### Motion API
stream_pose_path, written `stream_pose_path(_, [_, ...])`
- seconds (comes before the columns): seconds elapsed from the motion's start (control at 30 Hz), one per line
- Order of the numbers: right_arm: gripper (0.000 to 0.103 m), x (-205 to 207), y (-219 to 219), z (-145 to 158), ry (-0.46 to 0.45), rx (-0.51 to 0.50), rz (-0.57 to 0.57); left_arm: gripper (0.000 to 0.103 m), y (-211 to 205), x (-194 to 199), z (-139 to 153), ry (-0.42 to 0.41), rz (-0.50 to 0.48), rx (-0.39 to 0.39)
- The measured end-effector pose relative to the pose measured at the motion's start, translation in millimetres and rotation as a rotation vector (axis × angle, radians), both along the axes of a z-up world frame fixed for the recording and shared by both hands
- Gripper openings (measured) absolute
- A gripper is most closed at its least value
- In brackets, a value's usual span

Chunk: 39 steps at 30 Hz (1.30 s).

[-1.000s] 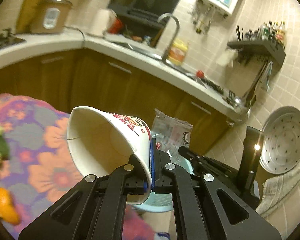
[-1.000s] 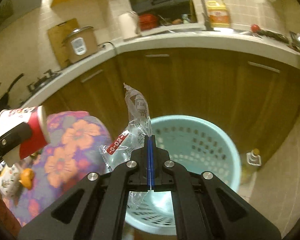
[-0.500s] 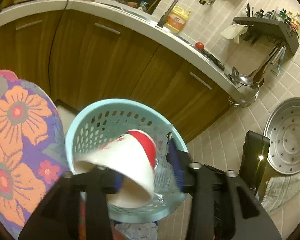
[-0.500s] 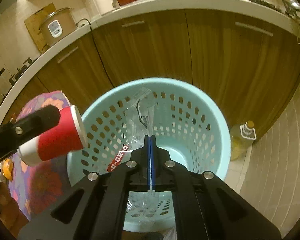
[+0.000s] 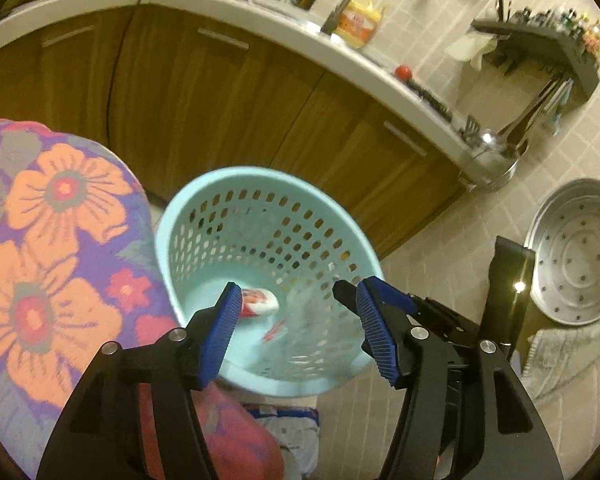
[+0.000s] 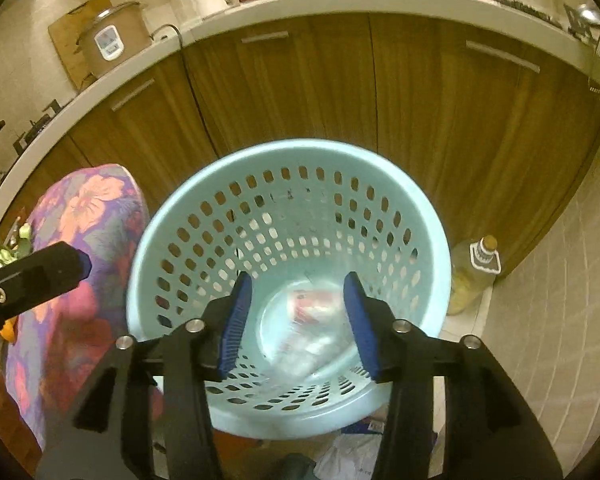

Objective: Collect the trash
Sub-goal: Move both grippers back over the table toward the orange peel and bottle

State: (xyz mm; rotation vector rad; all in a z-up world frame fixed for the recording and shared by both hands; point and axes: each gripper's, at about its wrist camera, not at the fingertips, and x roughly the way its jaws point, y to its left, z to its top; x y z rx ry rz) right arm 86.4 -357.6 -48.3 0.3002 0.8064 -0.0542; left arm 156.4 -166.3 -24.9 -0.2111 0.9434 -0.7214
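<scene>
both tools hung over the basket [image 6: 420, 216]. the left tool [image 5: 296, 320] had just been opening, nothing between its pads. the right tool [image 6: 298, 316] had just been opening too, and was empty. the cup [image 5: 260, 302] and wrapper [image 6: 312, 344] lay on the basket's bottom. cabinets [image 6: 340, 88] stood behind.

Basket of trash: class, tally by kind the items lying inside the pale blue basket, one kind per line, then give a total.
In the basket:
Paper cup, red and white: 1
Clear plastic wrapper: 1
Total: 2
Both views are blurred, so anything smaller cannot be told. Neither hand-held gripper holds anything.
</scene>
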Motion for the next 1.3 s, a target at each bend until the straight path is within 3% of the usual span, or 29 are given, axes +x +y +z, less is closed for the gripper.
stream_pose_path(0.17, [0.045, -14.9, 25.3, 35.5, -0.121, -0.004, 0.073, 0.061, 41.6, -35.9, 39.9, -0.144, 0.059, -0.029])
stream_pose_path(0.33, [0.045, -23.4, 80.3, 74.1, -0.224, -0.017, 0.193, 0.067, 96.2, -75.6, 74.5, -0.262, 0.167, -0.037])
stream_pose_path(0.53, [0.045, -24.7, 156.6, 94.9, -0.267, -0.022, 0.365, 0.069, 174.4, -121.7, 95.9, -0.35, 0.34, -0.005])
stream_pose_path(0.67, [0.045, -25.3, 212.1, 94.1, -0.258, -0.041, 0.486, 0.075, 231.4, -149.3, 101.3, -0.392, 0.484, 0.068])
stream_pose_path(0.83, [0.045, -19.5, 266.4, 80.0, -0.217, -0.051, 0.592, 0.079, 292.5, -164.2, 92.1, -0.359, 0.597, 0.121])
stream_pose_path(1.0, [0.045, -9.9, 302.5, 59.1, -0.152, -0.067, 0.656, 0.081, 338.3, -156.0, 63.2, -0.258, 0.653, 0.088])
stream_pose_path(1.17, [0.045, -0.3, 319.8, 44.9, -0.109, -0.089, 0.679, 0.081, 346.8, -136.9, 31.9, -0.139, 0.635, 0.022])
stream_pose_path(1.3, [0.045, 7.1, 328.6, 39.4, -0.077, -0.076, 0.707, 0.081, 345.8, -127.5, 18.6, -0.101, 0.63, 0.005])
